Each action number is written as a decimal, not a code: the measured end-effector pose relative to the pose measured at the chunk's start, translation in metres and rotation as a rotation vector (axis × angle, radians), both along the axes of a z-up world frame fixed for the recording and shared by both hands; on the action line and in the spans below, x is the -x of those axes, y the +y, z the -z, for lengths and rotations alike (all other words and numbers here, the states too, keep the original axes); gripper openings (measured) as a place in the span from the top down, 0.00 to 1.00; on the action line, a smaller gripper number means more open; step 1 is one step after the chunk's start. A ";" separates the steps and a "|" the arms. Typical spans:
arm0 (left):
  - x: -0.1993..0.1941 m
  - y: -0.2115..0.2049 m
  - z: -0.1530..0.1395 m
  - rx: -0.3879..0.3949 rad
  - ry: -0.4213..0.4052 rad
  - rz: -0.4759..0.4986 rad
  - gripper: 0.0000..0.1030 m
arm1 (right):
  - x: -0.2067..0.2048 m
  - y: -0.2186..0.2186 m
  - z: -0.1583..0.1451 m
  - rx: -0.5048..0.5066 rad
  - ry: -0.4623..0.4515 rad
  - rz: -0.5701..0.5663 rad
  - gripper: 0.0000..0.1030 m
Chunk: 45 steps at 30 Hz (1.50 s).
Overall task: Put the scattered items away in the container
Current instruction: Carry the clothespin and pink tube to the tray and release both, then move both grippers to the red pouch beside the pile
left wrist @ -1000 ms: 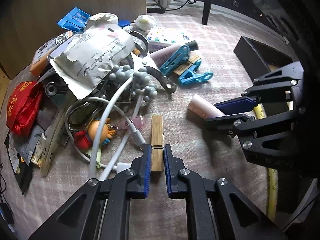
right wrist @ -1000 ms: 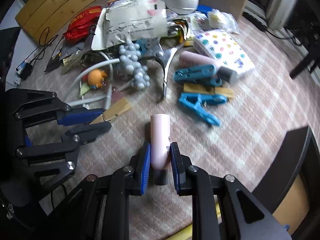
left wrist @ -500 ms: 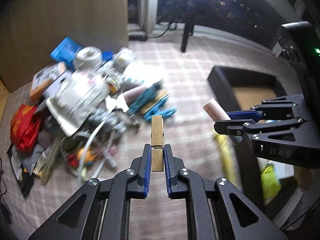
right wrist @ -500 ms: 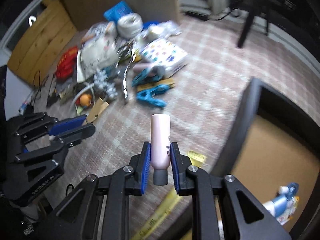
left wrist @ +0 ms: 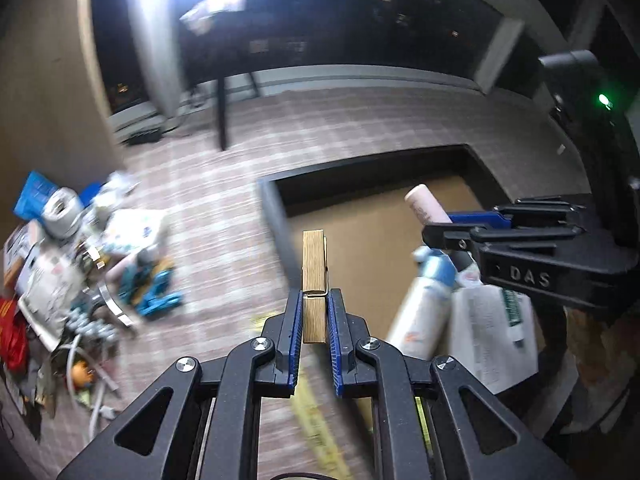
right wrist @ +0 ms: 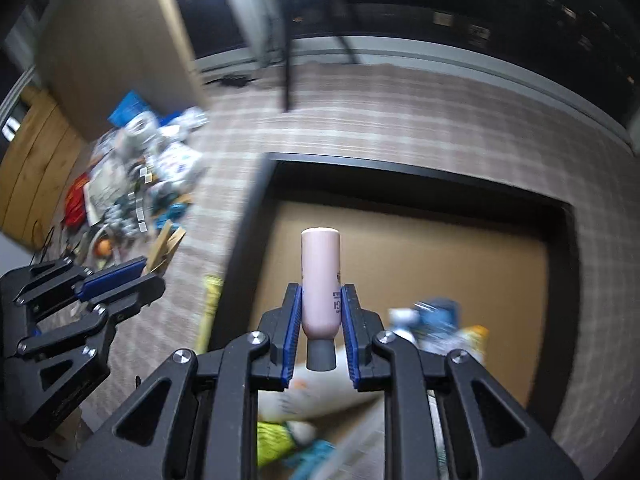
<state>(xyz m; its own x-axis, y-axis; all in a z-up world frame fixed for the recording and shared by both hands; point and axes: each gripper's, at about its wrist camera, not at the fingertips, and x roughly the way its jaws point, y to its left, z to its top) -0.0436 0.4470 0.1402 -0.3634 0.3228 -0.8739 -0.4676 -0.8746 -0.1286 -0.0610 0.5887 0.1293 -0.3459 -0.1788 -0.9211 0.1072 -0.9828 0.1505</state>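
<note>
Checked carpet (left wrist: 224, 216) covers the floor; a wooden panel (right wrist: 112, 48) stands at left, a thin dark furniture leg (left wrist: 221, 114) rises from the carpet, a dark window (left wrist: 360, 20) spans the rear, glare overhead.

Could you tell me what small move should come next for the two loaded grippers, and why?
Probably lower both slightly and open them. The right gripper is shut on the pink bottle over the box floor, and the left gripper holds the wooden peg just inside the box's near wall, so both items should drop in.
</note>
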 end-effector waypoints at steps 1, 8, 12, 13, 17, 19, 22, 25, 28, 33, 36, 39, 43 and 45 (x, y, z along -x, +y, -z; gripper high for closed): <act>-0.002 0.008 0.000 0.001 0.003 0.016 0.89 | -0.002 0.009 0.000 -0.001 0.000 0.018 0.81; -0.025 0.057 -0.008 -0.001 0.017 0.137 0.43 | -0.019 0.056 -0.004 -0.015 0.006 0.110 0.80; -0.038 0.061 -0.014 0.036 0.074 0.136 0.41 | -0.027 0.066 -0.008 -0.011 0.019 0.143 0.68; -0.039 0.059 -0.014 0.043 0.073 0.129 0.42 | -0.028 0.067 -0.009 -0.008 0.020 0.148 0.68; -0.039 0.037 -0.016 0.060 0.071 0.072 0.44 | -0.031 0.064 -0.011 0.011 0.019 0.154 0.68; -0.037 0.021 -0.019 0.063 0.068 0.050 0.44 | -0.034 0.059 -0.013 0.024 0.017 0.154 0.68; -0.035 -0.006 -0.024 0.079 0.087 0.016 0.44 | -0.036 0.047 -0.018 0.028 0.022 0.140 0.68; -0.031 -0.041 -0.028 0.085 0.093 -0.034 0.44 | -0.038 0.030 -0.026 0.038 0.034 0.122 0.68; -0.026 -0.083 -0.030 0.095 0.097 -0.094 0.44 | -0.039 0.008 -0.035 0.055 0.048 0.108 0.68; -0.015 -0.164 -0.029 0.101 0.086 -0.215 0.44 | -0.036 -0.041 -0.049 0.080 0.053 0.062 0.67; -0.008 -0.221 -0.028 0.112 0.088 -0.297 0.44 | -0.032 -0.076 -0.054 0.094 0.059 0.028 0.67; -0.001 -0.277 -0.025 0.137 0.093 -0.365 0.44 | -0.025 -0.117 -0.058 0.111 0.064 -0.018 0.67; 0.014 -0.348 -0.018 0.164 0.081 -0.432 0.44 | -0.015 -0.183 -0.060 0.077 0.091 -0.088 0.67; 0.024 -0.384 -0.013 0.168 0.072 -0.471 0.44 | -0.008 -0.216 -0.058 0.119 0.080 -0.120 0.67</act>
<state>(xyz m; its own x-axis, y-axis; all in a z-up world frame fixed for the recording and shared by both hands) -0.0675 0.0633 0.1532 -0.4968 -0.0337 -0.8672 -0.0196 -0.9986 0.0499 -0.0529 0.3730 0.1876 -0.3869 -0.3288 -0.8615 0.2387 -0.9381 0.2509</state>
